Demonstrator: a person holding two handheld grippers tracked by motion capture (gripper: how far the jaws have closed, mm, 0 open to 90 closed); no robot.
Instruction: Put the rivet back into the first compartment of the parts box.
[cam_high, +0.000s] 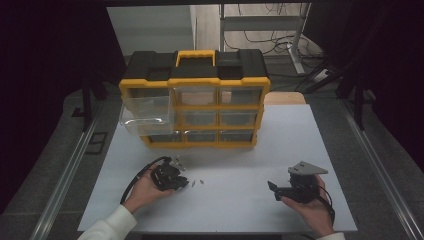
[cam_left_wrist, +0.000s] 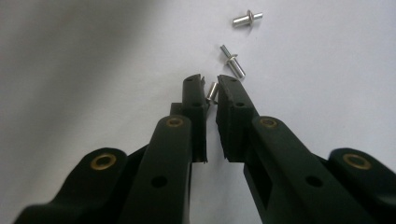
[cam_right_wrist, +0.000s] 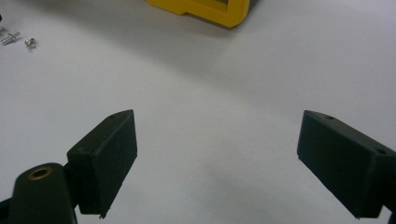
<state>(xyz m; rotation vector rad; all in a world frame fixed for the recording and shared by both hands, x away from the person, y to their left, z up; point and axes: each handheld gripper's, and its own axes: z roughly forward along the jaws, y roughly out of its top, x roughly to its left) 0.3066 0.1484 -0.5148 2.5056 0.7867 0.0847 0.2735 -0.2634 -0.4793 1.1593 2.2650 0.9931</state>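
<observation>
From the high view, we see a yellow and black organizer (cam_high: 195, 102) of clear drawers standing at the far side of the white surface (cam_high: 240, 200), its top left drawer (cam_high: 147, 114) pulled out. Our left gripper (cam_high: 180, 183) rests well in front of that drawer, with small rivets (cam_high: 198, 182) just to its right. Our right gripper (cam_high: 271, 186) lies far off to the right.

In the left gripper view, its fingers (cam_left_wrist: 194, 91) pinch one rivet (cam_left_wrist: 211, 92) at their tips, long axis running forward. Two loose rivets (cam_left_wrist: 232, 63) lie just beyond, apart from it. We judge the open drawer is the goal, with nothing in between.

In the right gripper view, its fingers (cam_right_wrist: 109, 149) are spread wide over bare surface, the organizer's corner (cam_right_wrist: 210, 11) beyond.
</observation>
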